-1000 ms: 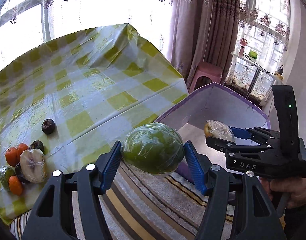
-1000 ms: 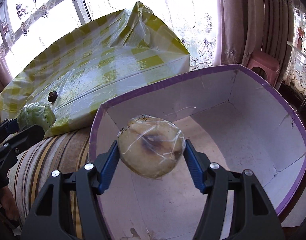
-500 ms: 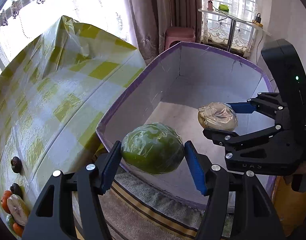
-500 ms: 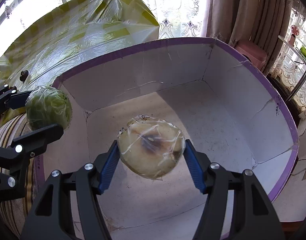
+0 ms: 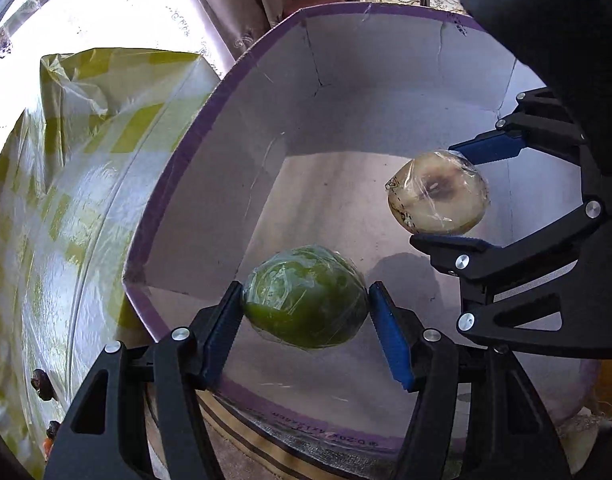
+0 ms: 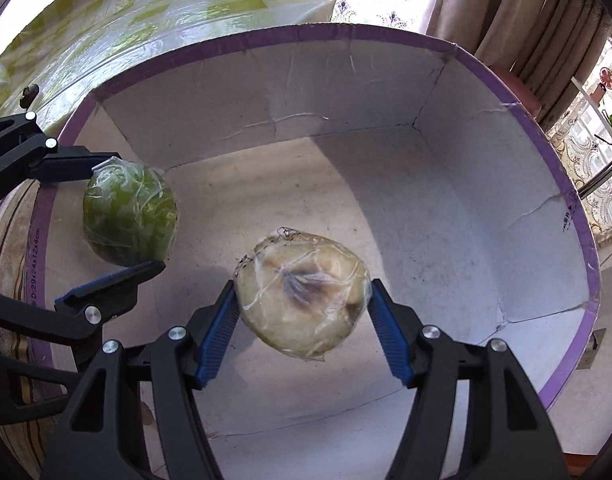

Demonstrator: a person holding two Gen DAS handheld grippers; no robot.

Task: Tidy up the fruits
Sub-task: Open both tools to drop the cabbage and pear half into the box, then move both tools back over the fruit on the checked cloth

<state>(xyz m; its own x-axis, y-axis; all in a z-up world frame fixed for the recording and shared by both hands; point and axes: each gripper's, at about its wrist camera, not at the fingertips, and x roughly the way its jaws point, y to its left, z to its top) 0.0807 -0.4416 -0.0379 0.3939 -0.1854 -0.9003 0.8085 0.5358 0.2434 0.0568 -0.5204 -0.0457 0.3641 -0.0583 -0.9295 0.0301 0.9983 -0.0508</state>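
Observation:
My left gripper [image 5: 306, 308] is shut on a green fruit wrapped in plastic film [image 5: 306, 298] and holds it over the near part of a purple-rimmed white cardboard box [image 5: 210, 128]. My right gripper [image 6: 302, 308] is shut on a pale yellow wrapped fruit with a dark spot [image 6: 302, 304] and holds it above the box floor [image 6: 405, 240]. The green fruit [image 6: 128, 222] shows at the left of the right wrist view. The pale fruit [image 5: 437, 198] shows at the right of the left wrist view.
A table under a yellow-and-white checked plastic cloth [image 5: 66, 184] stands left of the box, with small dark fruits [image 5: 42, 380] on it. A striped rug [image 6: 6, 232] lies below. Curtains [image 6: 525, 12] and a window are behind.
Both grippers have moved from beside the table to over the inside of the box, each still holding its fruit. The fruit pile on the table has nearly left the left view.

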